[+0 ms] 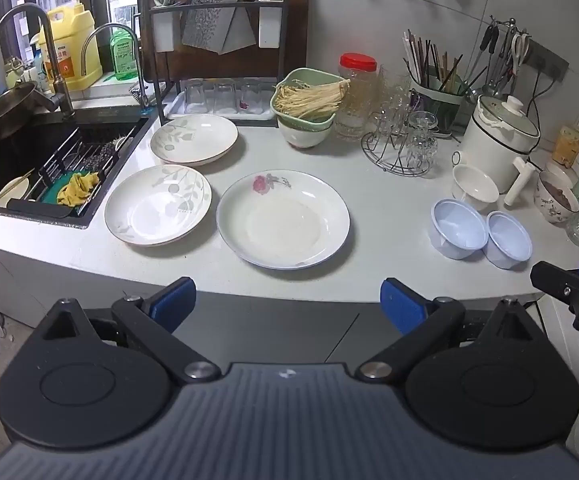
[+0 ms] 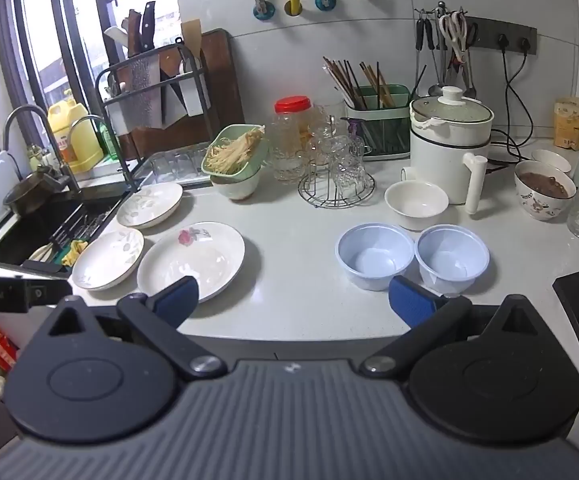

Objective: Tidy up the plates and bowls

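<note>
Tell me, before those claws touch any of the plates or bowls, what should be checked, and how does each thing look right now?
1. Left gripper open, holding nothing: ok.
2. Right gripper open, holding nothing: ok.
3. Rose plate bare, nothing stacked on it: ok.
4. Two leaf plates already stacked: not ok, they lie side by side.
5. Two blue bowls upright and unnested: ok.
6. Plates dry enough to grip: cannot tell.

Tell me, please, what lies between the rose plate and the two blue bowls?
Nothing: between the rose plate and the blue bowls there is only bare countertop, clearest in the right wrist view.
</note>
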Demonstrator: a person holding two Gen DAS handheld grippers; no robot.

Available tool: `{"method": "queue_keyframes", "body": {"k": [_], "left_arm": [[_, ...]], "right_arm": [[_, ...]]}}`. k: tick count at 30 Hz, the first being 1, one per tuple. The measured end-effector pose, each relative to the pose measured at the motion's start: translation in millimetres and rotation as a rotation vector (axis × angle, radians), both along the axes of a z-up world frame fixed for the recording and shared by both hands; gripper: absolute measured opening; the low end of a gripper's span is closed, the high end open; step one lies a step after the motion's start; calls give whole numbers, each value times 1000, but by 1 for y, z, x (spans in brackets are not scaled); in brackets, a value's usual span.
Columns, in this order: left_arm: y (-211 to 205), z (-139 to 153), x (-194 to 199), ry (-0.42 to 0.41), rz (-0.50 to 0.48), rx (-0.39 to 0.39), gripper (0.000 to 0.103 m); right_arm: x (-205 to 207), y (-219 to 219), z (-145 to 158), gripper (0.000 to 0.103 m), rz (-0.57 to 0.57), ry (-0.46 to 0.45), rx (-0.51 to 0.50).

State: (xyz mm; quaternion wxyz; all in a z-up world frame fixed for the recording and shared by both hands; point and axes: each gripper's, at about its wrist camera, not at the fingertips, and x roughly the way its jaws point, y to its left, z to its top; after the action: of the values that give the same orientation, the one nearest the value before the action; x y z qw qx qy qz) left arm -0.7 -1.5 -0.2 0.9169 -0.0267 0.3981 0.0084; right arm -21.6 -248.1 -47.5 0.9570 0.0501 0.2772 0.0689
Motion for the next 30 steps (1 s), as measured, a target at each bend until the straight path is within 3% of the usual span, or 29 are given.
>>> {"method": "queue_keyframes", "body": {"k": [8,17,30], "left_arm": [[14,-2,-10,-21,10,-60,100],[9,-3,2,-8,20,-32,100],[17,-13,1,17,36,-53,100]], "right_arm": [[-2,4,3,103,-9,-27,-1],[-2,3,5,103,-6,0,-1],[1,9,-4,103,7,27,0]]}}
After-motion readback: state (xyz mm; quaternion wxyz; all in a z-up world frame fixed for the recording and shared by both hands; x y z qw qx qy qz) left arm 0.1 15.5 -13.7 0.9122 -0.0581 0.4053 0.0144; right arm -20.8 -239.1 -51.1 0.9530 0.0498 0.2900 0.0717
